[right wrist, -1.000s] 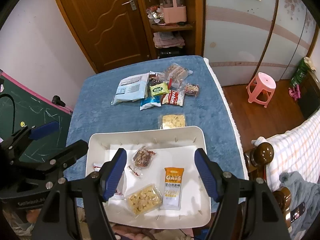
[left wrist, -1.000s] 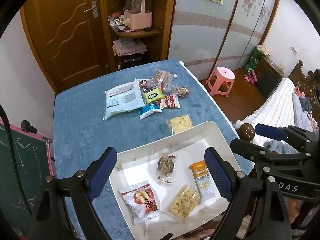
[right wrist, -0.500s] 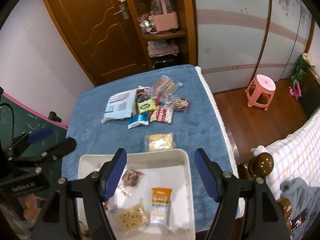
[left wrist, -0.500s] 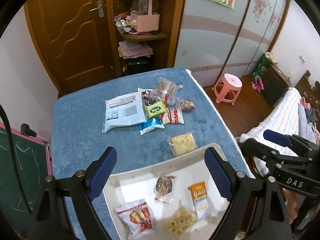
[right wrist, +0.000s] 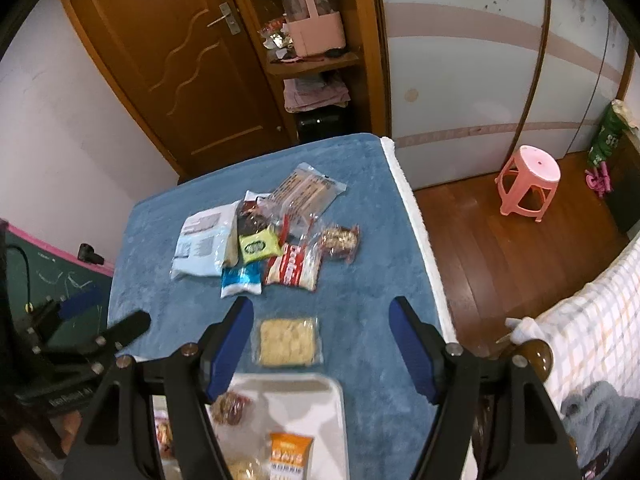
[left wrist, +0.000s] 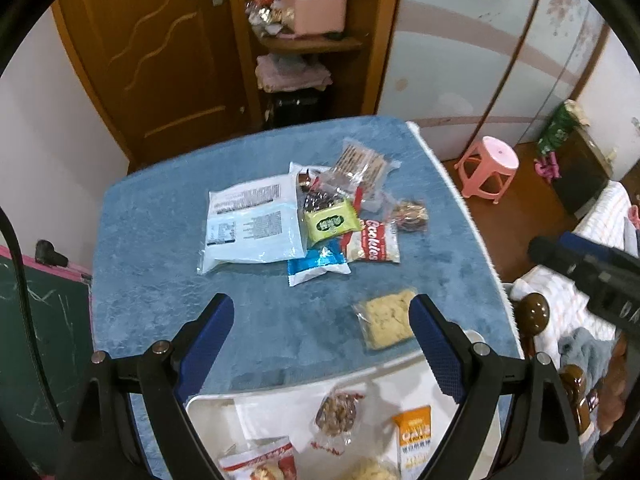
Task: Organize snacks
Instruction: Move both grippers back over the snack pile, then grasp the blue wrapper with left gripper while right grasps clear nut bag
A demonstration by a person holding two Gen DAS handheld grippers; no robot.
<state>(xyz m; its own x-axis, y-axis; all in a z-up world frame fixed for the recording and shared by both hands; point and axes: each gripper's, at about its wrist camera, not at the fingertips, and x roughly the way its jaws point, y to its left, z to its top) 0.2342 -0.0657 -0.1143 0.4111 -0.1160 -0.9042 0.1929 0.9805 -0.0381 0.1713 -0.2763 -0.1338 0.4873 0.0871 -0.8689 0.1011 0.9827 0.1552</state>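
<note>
The cracker packet (right wrist: pixel 289 341) is seen flat just ahead of the right gripper (right wrist: pixel 322 322), its long axis probably crosswise. Both the right and the left gripper (left wrist: pixel 322 322) are held wide apart, empty.

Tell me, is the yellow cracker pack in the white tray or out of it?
Out. The clear pack of yellow crackers lies flat on the blue tablecloth, just beyond the white plastic tray rim.

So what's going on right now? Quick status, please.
Both hand-held grippers open, empty: left, right. Cracker packet lies nearest, just beyond white tray. Nothing blocking it.
</note>
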